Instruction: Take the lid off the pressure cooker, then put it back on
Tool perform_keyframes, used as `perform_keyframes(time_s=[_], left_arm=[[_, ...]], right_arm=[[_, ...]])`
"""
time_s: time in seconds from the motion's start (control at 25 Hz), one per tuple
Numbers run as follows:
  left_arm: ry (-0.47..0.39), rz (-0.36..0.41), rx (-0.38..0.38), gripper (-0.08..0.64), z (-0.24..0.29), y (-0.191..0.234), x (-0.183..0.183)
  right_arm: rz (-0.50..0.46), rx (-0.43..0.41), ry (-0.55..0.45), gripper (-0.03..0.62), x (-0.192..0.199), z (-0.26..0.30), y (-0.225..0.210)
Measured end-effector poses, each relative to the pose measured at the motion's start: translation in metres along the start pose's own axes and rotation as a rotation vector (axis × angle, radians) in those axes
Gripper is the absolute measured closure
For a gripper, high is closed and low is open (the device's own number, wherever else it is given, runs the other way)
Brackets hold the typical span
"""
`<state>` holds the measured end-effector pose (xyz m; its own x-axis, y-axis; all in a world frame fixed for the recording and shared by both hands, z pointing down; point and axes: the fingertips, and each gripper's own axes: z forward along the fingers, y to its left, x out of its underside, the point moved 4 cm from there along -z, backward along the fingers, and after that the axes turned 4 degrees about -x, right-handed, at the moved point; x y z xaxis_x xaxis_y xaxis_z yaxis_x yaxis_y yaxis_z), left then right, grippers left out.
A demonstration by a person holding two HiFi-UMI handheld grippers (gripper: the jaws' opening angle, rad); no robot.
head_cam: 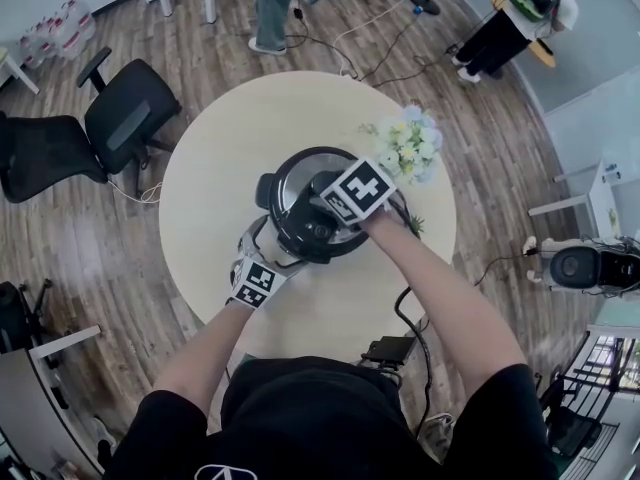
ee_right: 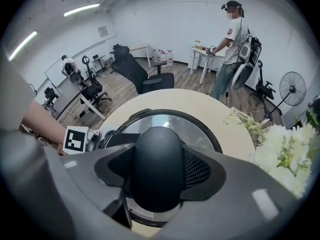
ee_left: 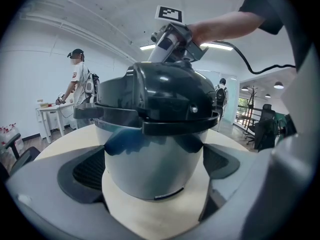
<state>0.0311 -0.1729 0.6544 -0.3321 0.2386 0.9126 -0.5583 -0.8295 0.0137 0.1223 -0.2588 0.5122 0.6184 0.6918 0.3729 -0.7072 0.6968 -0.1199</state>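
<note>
A steel pressure cooker stands in the middle of the round table (head_cam: 215, 148). Its black-rimmed lid (head_cam: 298, 200) sits on the pot (ee_left: 150, 171). My right gripper (head_cam: 325, 213) reaches down from above and is shut on the lid's black handle (ee_right: 157, 166), with a pad on each side of it. My left gripper (head_cam: 262, 256) comes in low from the near side. Its jaws straddle the pot's steel wall (head_cam: 256, 238), and both pads (ee_left: 89, 170) rest against it. In the left gripper view the right gripper (ee_left: 172, 44) shows on top of the lid (ee_left: 165, 91).
A bunch of white and yellow flowers (head_cam: 410, 146) stands on the table just right of the cooker, close to my right arm. A black cable (head_cam: 408, 318) runs off the table's near right edge. An office chair (head_cam: 125, 116) stands left of the table, and people stand farther back.
</note>
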Motion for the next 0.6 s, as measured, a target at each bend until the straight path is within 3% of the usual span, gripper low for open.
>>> perform_keyframes(time_s=[0.32, 0.6], left_arm=[[0.001, 0.001, 0.004, -0.029, -0.0048, -0.0025, -0.0048], [0.001, 0.006, 0.014, -0.029, -0.0012, -0.0014, 0.0037]], right_arm=[[-0.053, -0.033, 0.028, 0.302, 0.0016, -0.0012, 0.004], [-0.226, -0.087, 0.077, 0.301, 0.0034, -0.0011, 0.0088]])
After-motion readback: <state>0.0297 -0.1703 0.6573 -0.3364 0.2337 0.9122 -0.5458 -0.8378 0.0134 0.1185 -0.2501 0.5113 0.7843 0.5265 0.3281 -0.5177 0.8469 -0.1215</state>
